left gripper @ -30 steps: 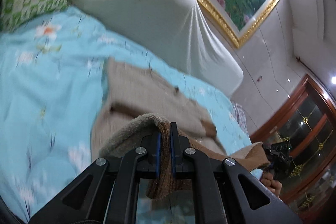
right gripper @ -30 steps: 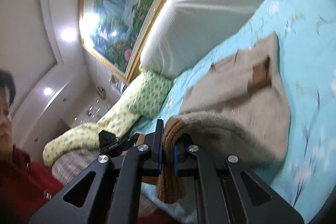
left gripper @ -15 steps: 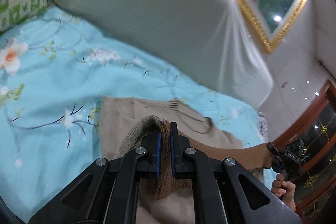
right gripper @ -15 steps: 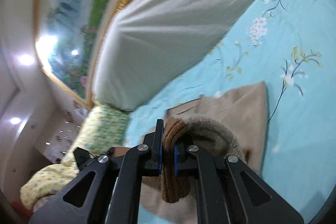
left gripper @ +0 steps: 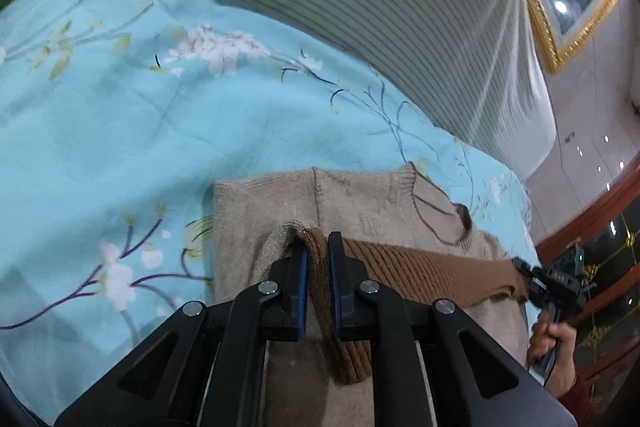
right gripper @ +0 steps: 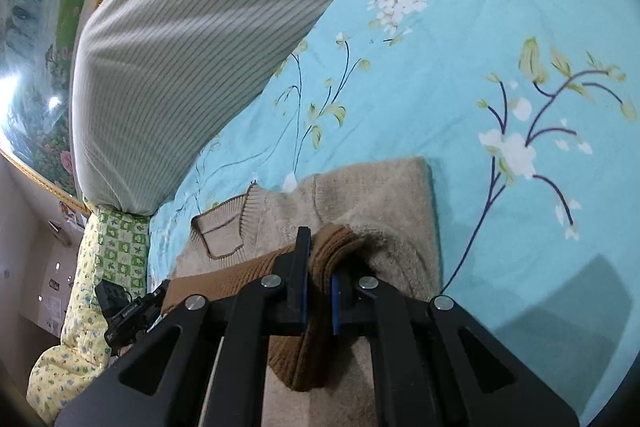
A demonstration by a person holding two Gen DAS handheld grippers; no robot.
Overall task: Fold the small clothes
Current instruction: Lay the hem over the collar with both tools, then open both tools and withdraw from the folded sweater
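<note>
On the bed: a blue flowered sheet (left gripper: 120, 131) is covering the mattress, and everything below is placed relative to it.
Striped cushion (left gripper: 360, 7): lying along the far edge of the sheet, well apart from the work.
Green patterned pillow (right gripper: 120, 239): sitting at the end of the cushion, off the sheet's far corner.
Sweater (left gripper: 360, 203): resting flat on the sheet's near part, beige, neckline facing the cushion; its brown ribbed hem (left gripper: 420, 267) is being held up, stretched between the two grippers over the body.
Left gripper (left gripper: 318, 291): clamping one corner of the brown hem, cloth bunching between the blue pads.
Right gripper (right gripper: 320, 287): pinching the other corner of the hem the same way; in the left view it is showing at the far end of the taut band (left gripper: 536, 279).
Step in hand: likely folding the bottom half up over the top, hem travelling toward the neckline.
Next move: probably lowering both corners evenly near the shoulders, keeping the hem straight, then letting go together so nothing is dragging back.
</note>
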